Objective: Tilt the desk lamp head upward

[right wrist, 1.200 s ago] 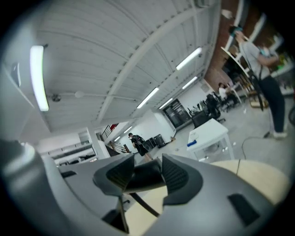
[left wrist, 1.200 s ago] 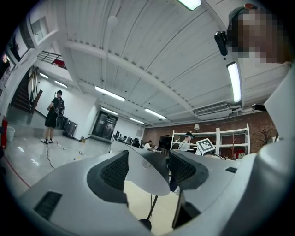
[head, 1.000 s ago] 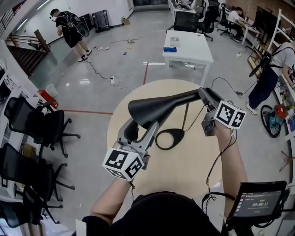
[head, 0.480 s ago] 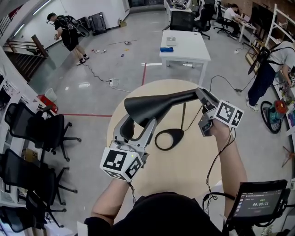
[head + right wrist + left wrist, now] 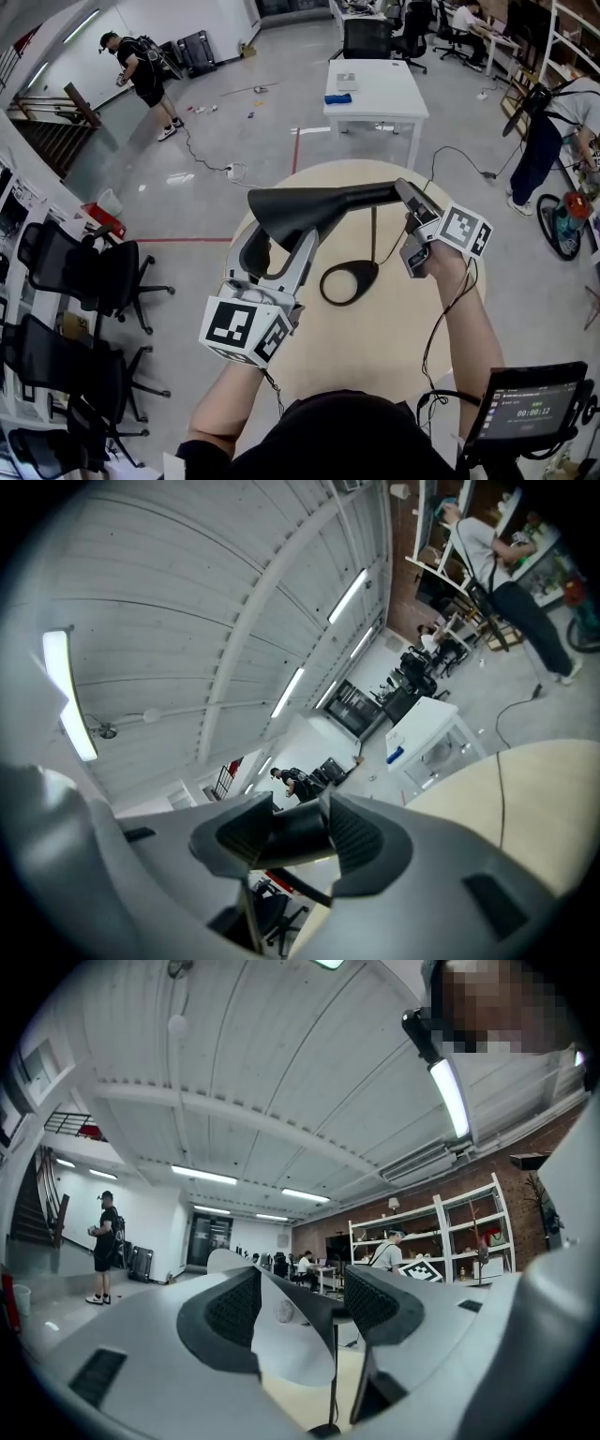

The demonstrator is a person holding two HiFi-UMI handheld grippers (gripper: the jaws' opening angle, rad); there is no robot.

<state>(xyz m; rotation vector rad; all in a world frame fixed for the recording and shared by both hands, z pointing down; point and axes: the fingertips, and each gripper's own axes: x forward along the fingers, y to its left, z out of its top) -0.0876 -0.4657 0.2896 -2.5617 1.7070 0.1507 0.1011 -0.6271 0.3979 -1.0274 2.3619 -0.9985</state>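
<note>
My left tongs point(image 5: 291, 1302) are open: the two pads stand apart, and the thin rim of the desk lamp head point(image 5: 309, 211) passes between them without being pinched. Through this gap I can see the pale inside of the shade. My right tongs point(image 5: 300, 832) are closed firmly on the narrow black back end of the same head, which fills the space between the pads.

From the head view, the lamp stands on the round beige counter point(image 5: 375, 347). Its oval black base point(image 5: 349, 279) lies near the middle of the counter, a little toward the far edge, and the thin stem point(image 5: 374, 234) rises from it. The head is carried above the left half of the counter, with the wide mouth toward the left edge and the narrow end toward the right. It looks about level, but I cannot tell its exact tilt from above
</note>
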